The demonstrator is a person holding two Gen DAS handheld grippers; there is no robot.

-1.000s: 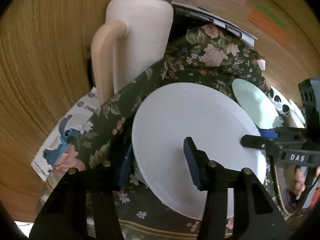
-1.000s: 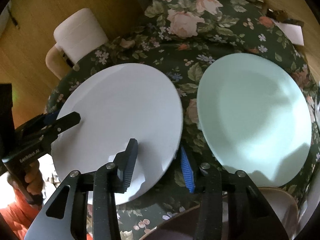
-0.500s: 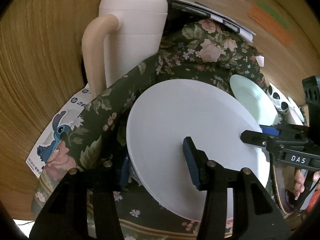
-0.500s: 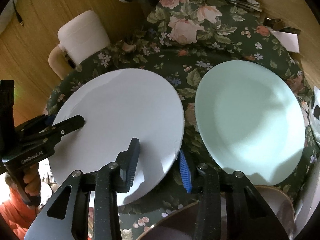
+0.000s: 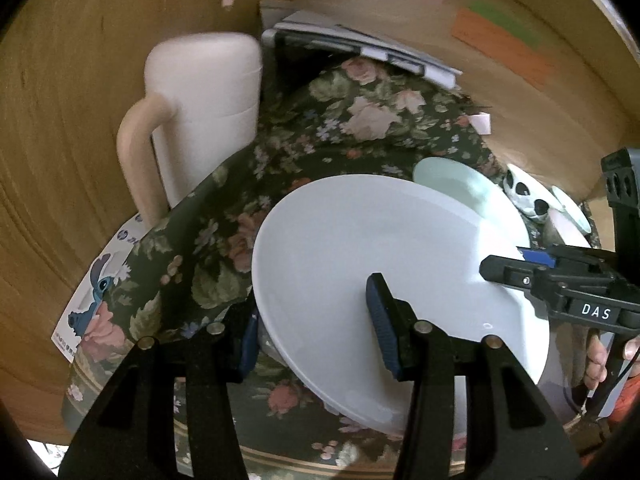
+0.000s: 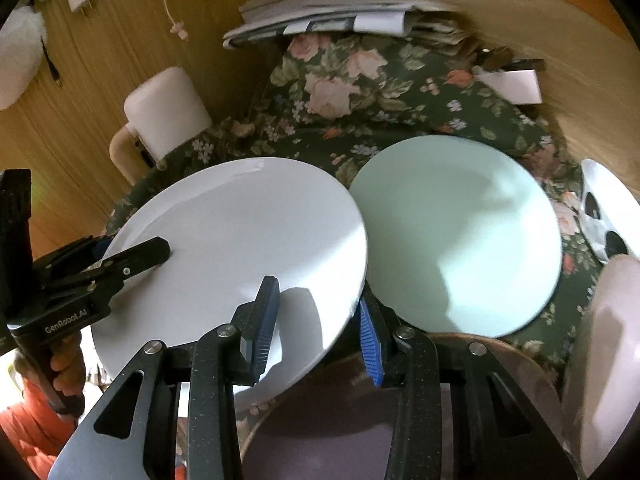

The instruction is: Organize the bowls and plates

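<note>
A large white plate (image 5: 380, 264) is held lifted and tilted above the floral tablecloth (image 5: 340, 120). My left gripper (image 5: 312, 336) is shut on its near-left rim, one finger above and one below. My right gripper (image 6: 316, 324) is shut on the opposite rim of the same plate (image 6: 240, 240). A pale green plate (image 6: 456, 240) lies flat on the cloth just right of the white plate, its edge also showing in the left wrist view (image 5: 456, 180). The left gripper shows in the right wrist view (image 6: 120, 260).
A white jug with a cream handle (image 5: 200, 120) stands at the cloth's far left. Papers (image 6: 340, 12) are stacked at the back against the wooden wall. A black-and-white patterned dish (image 6: 604, 216) and a brown bowl (image 6: 360, 420) sit at right and near.
The white plate has risen off the cloth and shifted right toward the green plate, with both grippers still clamped on it. The jug looks farther away.
</note>
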